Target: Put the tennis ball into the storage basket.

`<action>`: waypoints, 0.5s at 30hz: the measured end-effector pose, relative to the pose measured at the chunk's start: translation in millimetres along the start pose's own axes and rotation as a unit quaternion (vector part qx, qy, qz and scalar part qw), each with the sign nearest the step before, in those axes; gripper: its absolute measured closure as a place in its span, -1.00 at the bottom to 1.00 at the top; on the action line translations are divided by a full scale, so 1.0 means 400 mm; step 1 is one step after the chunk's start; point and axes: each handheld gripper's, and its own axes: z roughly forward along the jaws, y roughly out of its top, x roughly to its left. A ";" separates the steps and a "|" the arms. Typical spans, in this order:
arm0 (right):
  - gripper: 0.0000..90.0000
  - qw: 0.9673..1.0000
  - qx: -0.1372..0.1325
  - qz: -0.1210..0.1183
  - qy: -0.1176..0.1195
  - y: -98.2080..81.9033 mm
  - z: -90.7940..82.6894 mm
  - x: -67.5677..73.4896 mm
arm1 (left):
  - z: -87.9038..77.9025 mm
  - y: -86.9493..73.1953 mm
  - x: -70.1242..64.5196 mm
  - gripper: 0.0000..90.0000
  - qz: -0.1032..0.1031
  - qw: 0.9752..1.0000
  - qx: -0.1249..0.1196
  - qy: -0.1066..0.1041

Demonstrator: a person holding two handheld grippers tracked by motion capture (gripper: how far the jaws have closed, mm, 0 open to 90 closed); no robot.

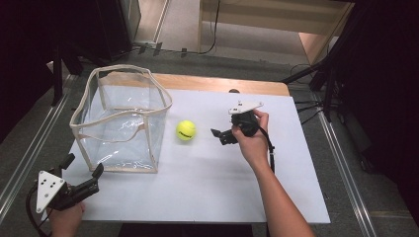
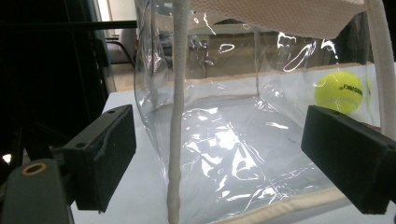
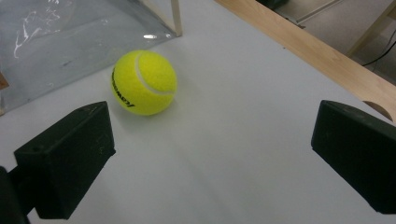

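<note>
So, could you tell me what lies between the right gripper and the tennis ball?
Nothing: bare white table separates the open right gripper from the tennis ball, as the high view and right gripper view show.

A white worktop (image 1: 207,182) has a strip of bare wood (image 1: 222,83) along its far edge. Grey floor (image 1: 346,163) lies all around it. Black cables (image 1: 215,29) run over the floor past the far edge.
</note>
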 end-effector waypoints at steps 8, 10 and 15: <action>-1.00 1.000 0.006 -0.009 0.009 0.033 0.023 0.002 | 0.000 0.000 0.000 -0.77 0.000 1.000 0.000 0.000; -1.00 1.000 0.011 -0.010 0.010 0.040 0.029 0.005 | 0.000 0.000 0.000 -0.77 0.000 1.000 0.000 0.000; -1.00 1.000 0.019 -0.013 0.018 0.055 0.046 0.010 | 0.000 0.000 0.001 -0.77 0.000 1.000 0.000 0.000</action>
